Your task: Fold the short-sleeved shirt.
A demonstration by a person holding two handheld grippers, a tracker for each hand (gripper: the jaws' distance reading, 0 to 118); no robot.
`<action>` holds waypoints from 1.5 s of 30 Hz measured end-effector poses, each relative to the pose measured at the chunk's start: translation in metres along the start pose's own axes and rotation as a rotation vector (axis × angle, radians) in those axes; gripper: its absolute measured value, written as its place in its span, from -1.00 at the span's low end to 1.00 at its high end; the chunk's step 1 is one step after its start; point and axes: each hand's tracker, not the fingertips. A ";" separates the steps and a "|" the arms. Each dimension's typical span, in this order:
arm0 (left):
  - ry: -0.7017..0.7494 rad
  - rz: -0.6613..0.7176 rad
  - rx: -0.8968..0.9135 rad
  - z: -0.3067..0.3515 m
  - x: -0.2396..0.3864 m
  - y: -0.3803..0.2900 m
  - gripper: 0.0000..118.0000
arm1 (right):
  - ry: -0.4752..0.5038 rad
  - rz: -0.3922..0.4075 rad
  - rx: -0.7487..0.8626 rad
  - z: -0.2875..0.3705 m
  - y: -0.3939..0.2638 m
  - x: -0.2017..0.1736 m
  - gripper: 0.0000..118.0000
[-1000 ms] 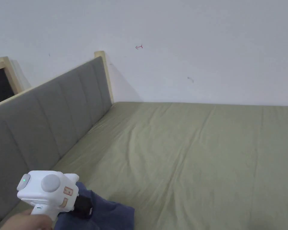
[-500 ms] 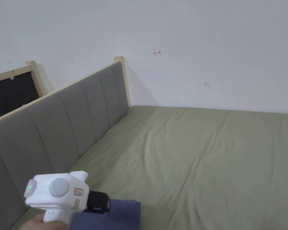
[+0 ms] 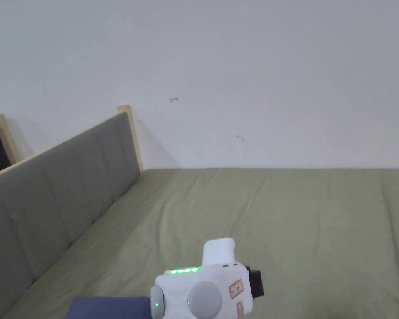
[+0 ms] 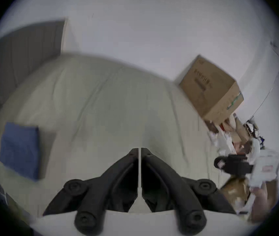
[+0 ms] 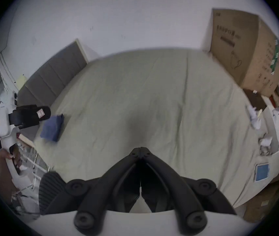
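While both grippers hang above the bed [image 5: 152,95] with nothing between their jaws, the short-sleeved shirt [image 4: 19,148] lies as a compact blue rectangle on the olive sheet, near the padded grey headboard [image 3: 57,195] and well apart from the cardboard box [image 5: 247,52] at the far corner. Seen in the left gripper view, the left gripper [image 4: 139,150] has its two black jaws drawn almost together, a thin sliver of sheet showing between the tips, and no cloth caught in them. Seen in the right gripper view, the right gripper [image 5: 140,149] has its jaws meeting at the tips, likewise empty; the left gripper's body and the hand [image 5: 7,156] holding it appear at that picture's left edge, with the shirt just beyond its black front. From the head view a white gripper body sits low in the picture and a strip of the blue cloth shows at the bottom edge beside it.

Judged from its squared outline and straight edges, the shirt seems already folded, so the task looks at or close to its end. Such a garment is probably light, soft and limp: it will sag and unfold if lifted by a single layer. Should it need shifting, the safer hold is likely at a folded edge or corner, pinching all layers together, ideally at two corners at once.
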 end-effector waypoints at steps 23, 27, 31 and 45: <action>0.179 -0.327 0.570 0.041 0.087 -0.022 -0.17 | -0.239 0.053 0.759 0.054 0.007 -0.009 -0.27; 0.187 -0.265 0.590 0.047 0.083 -0.025 0.79 | -0.243 0.050 0.758 0.054 0.005 -0.010 0.82; 0.182 -0.272 0.583 0.048 0.080 -0.021 0.86 | -0.259 0.069 0.757 0.056 0.005 -0.012 0.98; 0.186 -0.289 0.531 0.047 0.077 -0.017 0.86 | -0.251 0.098 0.741 0.057 0.003 -0.020 1.00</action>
